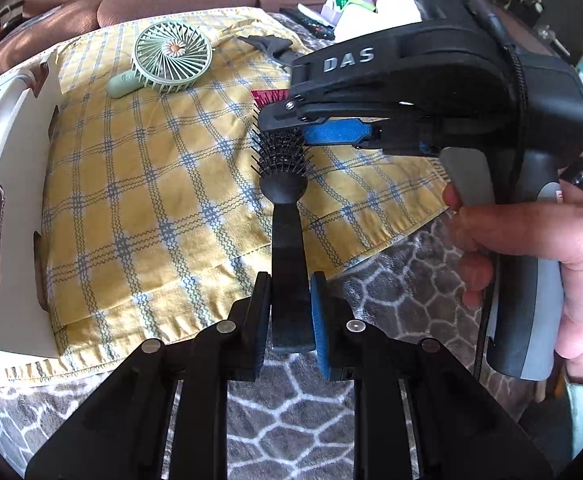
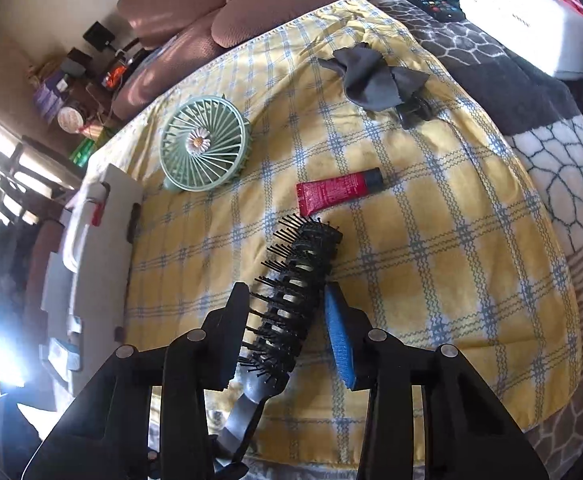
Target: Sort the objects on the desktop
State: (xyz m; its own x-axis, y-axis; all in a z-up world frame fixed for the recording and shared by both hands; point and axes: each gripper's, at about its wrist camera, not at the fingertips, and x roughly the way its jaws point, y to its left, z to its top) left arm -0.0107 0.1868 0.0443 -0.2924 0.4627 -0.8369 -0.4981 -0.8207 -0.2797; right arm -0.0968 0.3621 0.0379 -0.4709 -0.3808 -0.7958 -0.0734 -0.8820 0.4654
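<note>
Nearest the lens, the left gripper (image 1: 290, 316) clamps the handle of the black hairbrush (image 1: 285, 200), which is held above the yellow checked cloth (image 1: 151, 200). Left of the brush stands a white box (image 1: 11, 200); beyond it lies a green fan (image 1: 171, 56). To its right, the right gripper (image 2: 287, 320) straddles the bristle head, jaws apart. I judge a handover: close firmly before the left lets go.
</note>
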